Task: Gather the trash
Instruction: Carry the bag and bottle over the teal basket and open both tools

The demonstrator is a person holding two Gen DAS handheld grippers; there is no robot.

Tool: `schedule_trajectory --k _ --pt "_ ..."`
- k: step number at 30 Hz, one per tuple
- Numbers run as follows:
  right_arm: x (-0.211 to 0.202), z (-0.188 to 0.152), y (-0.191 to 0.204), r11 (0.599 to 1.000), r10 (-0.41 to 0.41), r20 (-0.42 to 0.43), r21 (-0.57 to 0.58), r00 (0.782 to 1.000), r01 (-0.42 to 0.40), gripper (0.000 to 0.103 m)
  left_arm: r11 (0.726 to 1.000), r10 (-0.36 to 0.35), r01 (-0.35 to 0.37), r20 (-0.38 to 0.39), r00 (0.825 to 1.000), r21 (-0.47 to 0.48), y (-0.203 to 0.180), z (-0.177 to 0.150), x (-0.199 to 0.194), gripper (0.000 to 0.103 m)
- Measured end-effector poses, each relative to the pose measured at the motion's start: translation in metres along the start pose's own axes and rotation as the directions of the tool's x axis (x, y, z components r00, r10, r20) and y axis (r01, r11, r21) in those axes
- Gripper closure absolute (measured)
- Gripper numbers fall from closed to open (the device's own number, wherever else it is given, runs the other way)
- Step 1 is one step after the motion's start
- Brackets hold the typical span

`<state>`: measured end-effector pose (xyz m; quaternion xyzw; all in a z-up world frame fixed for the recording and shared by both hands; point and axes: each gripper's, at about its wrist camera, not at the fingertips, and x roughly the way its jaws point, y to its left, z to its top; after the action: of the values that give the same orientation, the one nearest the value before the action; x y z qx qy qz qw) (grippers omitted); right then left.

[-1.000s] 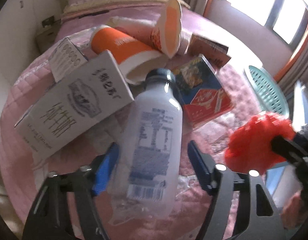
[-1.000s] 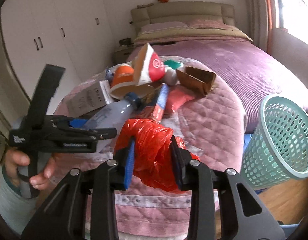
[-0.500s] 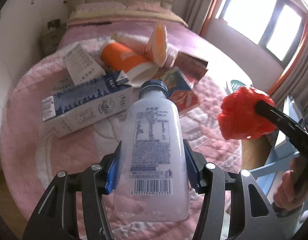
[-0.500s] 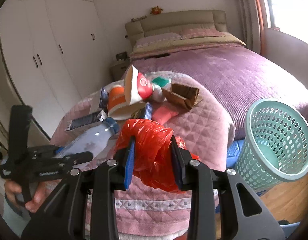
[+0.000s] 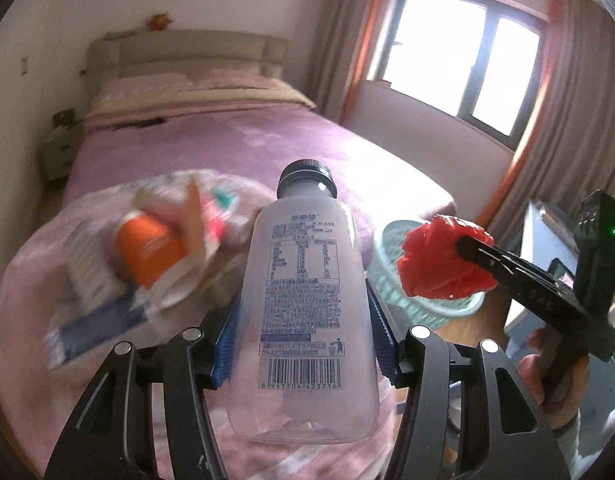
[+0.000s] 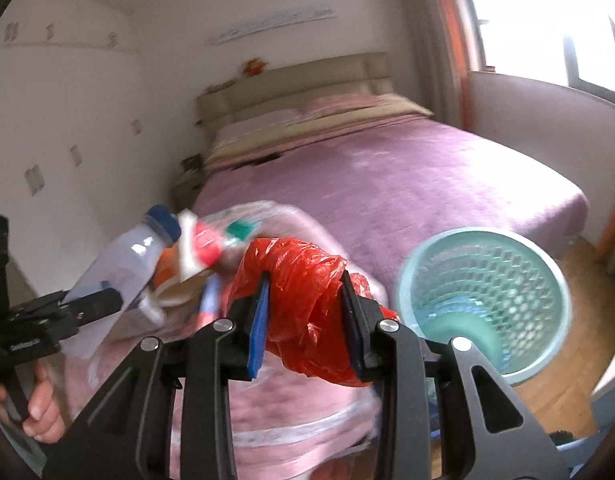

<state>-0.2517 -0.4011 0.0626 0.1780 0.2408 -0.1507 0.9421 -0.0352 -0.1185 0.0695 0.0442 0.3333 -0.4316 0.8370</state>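
Observation:
My left gripper [image 5: 303, 340] is shut on a clear plastic bottle [image 5: 307, 312] with a dark cap, held upright in the air above the pink quilted table [image 5: 23, 320]. The bottle also shows in the right wrist view [image 6: 119, 268]. My right gripper [image 6: 307, 320] is shut on a crumpled red plastic bag [image 6: 307, 300], also seen in the left wrist view [image 5: 443, 256]. A teal mesh trash basket [image 6: 539, 280] stands on the floor to the right, and its rim shows behind the bag in the left wrist view [image 5: 387, 240].
On the table lie an orange cup [image 5: 147, 244], a white and blue carton [image 5: 95, 320] and other blurred wrappers. A bed with a purple cover [image 6: 407, 176] lies behind. A window [image 5: 459, 56] is at the right.
My left gripper closed on the bottle and lifted it off the table, tilting upward. My right gripper with the red bag rose and moved closer to the basket.

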Motion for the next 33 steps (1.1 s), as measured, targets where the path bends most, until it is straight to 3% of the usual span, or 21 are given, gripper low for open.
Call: schedule_trajectory --k 6,9,14,18,25,31,33 --pt "0.017 0.009 -0.065 0.978 -0.181 -0.011 0.103 0.983 0.181 0.073 0.993 -0.08 0.082 -0.036 0.996 0.079 -0.051 0.03 0.058 0.05" --pt "0.036 0.007 -0.095 0.948 -0.278 -0.054 0.147 0.959 0.283 0.073 0.986 -0.121 0.128 -0.072 0.99 0.104 -0.08 0.039 0.093 0.05" --pt "0.073 -0.008 -0.133 0.906 -0.355 -0.154 0.187 0.922 0.38 0.073 0.975 -0.171 0.193 -0.185 0.968 0.112 -0.122 0.035 0.164 0.05" --pt "0.093 -0.021 -0.159 0.876 -0.365 -0.246 0.237 0.898 0.421 0.073 0.971 -0.177 0.213 -0.272 0.946 0.11 -0.142 0.02 0.212 0.05" --pt "0.108 -0.036 -0.184 0.851 -0.363 -0.33 0.263 0.871 0.454 0.072 0.975 -0.155 0.201 -0.364 0.919 0.093 -0.146 0.001 0.253 0.049" --pt "0.106 -0.047 -0.199 0.852 -0.328 -0.355 0.289 0.875 0.437 0.07 0.975 -0.147 0.201 -0.408 0.901 0.091 -0.15 -0.008 0.263 0.049" --pt "0.103 -0.045 -0.198 0.855 -0.321 -0.35 0.291 0.88 0.429 0.062 0.976 -0.153 0.202 -0.401 0.903 0.083 -0.15 -0.007 0.261 0.041"
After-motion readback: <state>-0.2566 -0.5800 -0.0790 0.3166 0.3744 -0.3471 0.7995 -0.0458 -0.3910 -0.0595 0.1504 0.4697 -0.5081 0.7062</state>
